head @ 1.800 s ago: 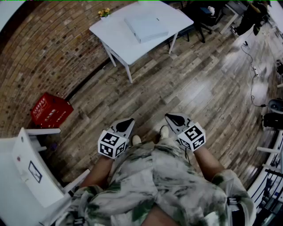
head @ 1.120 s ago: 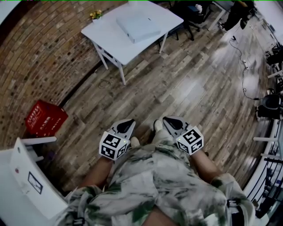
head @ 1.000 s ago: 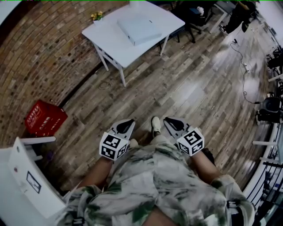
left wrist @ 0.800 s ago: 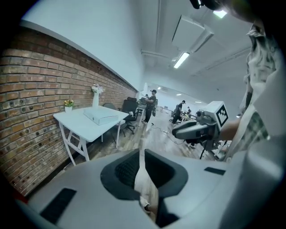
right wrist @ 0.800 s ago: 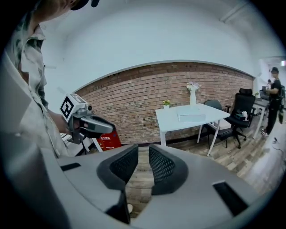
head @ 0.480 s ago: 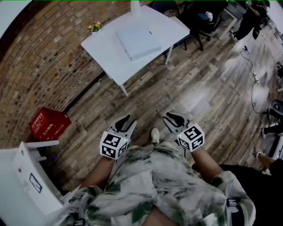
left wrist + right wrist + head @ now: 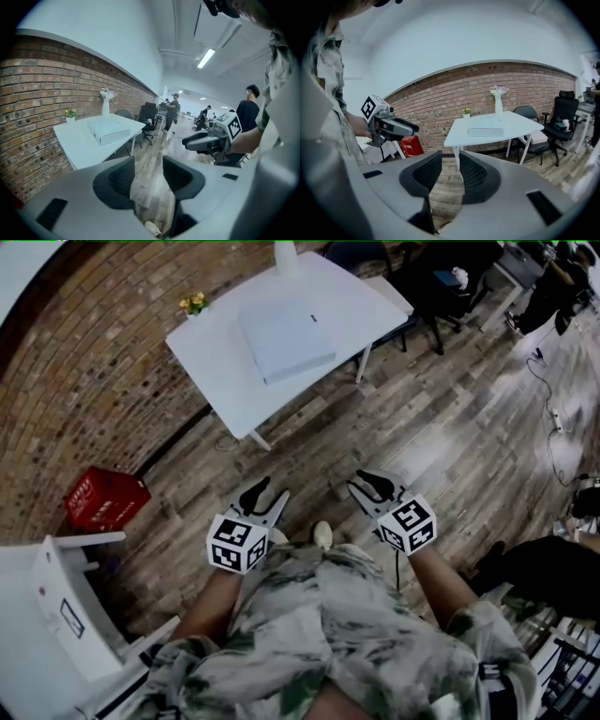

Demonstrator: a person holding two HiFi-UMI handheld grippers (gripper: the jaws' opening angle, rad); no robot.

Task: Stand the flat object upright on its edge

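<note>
The flat white box [image 7: 286, 338] lies on its broad face on a white table [image 7: 220, 371] ahead of me across the wooden floor. Both grippers hang at waist height, well short of the table. My left gripper [image 7: 264, 493] has its jaws opening, with only floor showing between them. My right gripper [image 7: 375, 484] is opening too and holds nothing. The left gripper view shows the box [image 7: 108, 130] past my left gripper [image 7: 149, 173]. From the right gripper view the box [image 7: 486, 132] sits beyond my right gripper [image 7: 450, 176].
A brick wall runs behind the table. A small flower pot [image 7: 194, 304] and a white vase [image 7: 286, 254] stand at the table's far edge. A red crate [image 7: 105, 500] sits by the wall at left, white furniture [image 7: 56, 606] nearer left. Office chairs [image 7: 562, 117] and people stand at right.
Both grippers' jaws have gone from shut to apart. The table and box have come closer and lower in the head view as I walk toward them.
</note>
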